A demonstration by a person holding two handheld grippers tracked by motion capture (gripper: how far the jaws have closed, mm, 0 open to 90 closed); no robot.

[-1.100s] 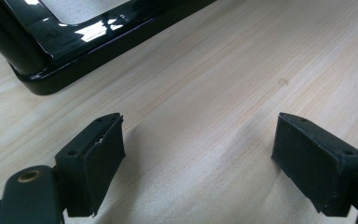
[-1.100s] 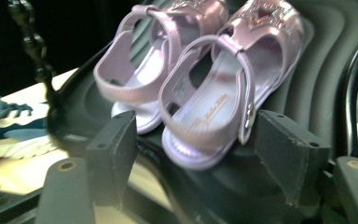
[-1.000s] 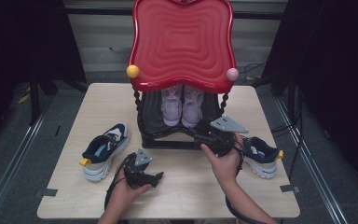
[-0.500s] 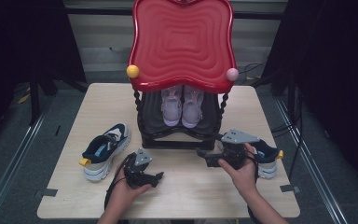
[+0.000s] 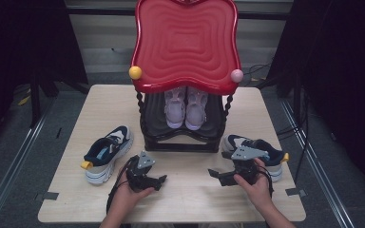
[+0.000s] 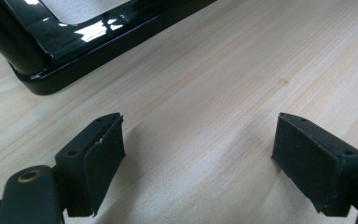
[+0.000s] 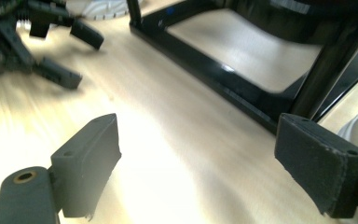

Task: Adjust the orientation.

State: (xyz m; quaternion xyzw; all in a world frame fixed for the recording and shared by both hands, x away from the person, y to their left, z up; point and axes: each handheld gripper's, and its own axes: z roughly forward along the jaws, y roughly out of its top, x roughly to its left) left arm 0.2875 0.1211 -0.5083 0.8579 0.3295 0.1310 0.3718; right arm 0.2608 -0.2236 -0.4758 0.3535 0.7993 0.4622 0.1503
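1. My right gripper (image 5: 217,175) sits low over the table (image 5: 185,199), near its front-right part, jaws spread wide w/ nothing between them; they've just been opening. In the right gripper view its pads (image 7: 89,163) frame bare wood and the black base of the shoe rack (image 7: 223,74).
2. My left gripper (image 5: 162,179) rests near the front edge, left of centre, jaws also wide and empty. Its own view has pads (image 6: 93,158) over plain tabletop.
3. Things in play: dark-blue sneaker w/ yellow heel tab (image 5: 105,152) lies toward the left edge; its mate (image 5: 256,153) lies toward the right edge, just behind my right hand. A lilac pair (image 5: 185,108) already sits in the rack under the red wavy top (image 5: 186,42).
4. My read: next job is picking up the right-hand sneaker, since that's closest to the right gripper.
5. To do it well: turn the wrist toward the shoe, keep jaws wide, come in over the collar or heel, not the soft toe.
6. Pinch one side wall firmly, lift clear before swinging, and mind the rack's twisted post (image 5: 226,111) on the way in.
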